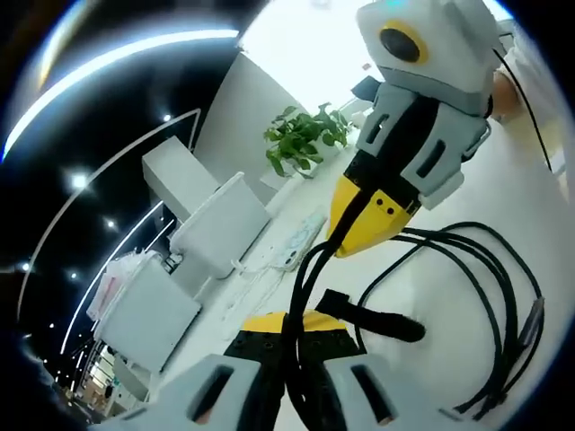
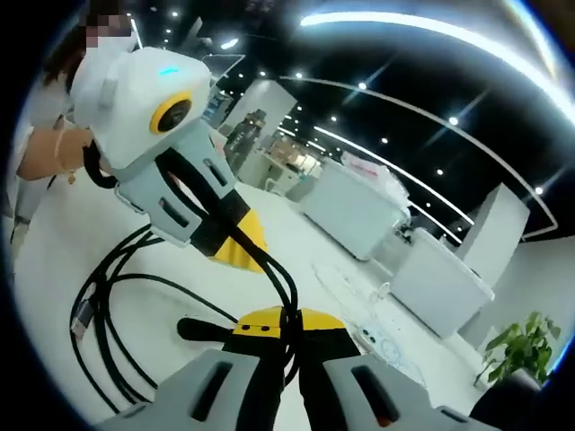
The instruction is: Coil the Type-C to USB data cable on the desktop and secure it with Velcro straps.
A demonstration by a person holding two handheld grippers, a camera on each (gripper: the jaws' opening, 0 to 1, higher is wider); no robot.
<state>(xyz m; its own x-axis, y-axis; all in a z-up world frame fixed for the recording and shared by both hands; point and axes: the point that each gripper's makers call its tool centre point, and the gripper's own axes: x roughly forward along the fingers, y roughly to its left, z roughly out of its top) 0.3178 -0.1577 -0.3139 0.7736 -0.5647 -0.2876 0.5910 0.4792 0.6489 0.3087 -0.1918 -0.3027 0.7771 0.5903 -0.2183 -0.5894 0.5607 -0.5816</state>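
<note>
Left gripper (image 1: 289, 330): fingers closed on the cable.
Right gripper (image 2: 289, 325): fingers pinched on the same cable bundle, close beside the left one.
Bench (image 1: 539, 242): white, under both grippers.
Cable (image 1: 490, 296): black, looped, hanging over the bench.
Velcro strap (image 1: 373, 316): black, on the cable.

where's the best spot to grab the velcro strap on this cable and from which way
Judging by its pose, take the velcro strap by its free tip, coming from the open white desktop side. It juts stiffly out from where the black cable is pinched by the left gripper and right gripper, clear of the loops.
</note>
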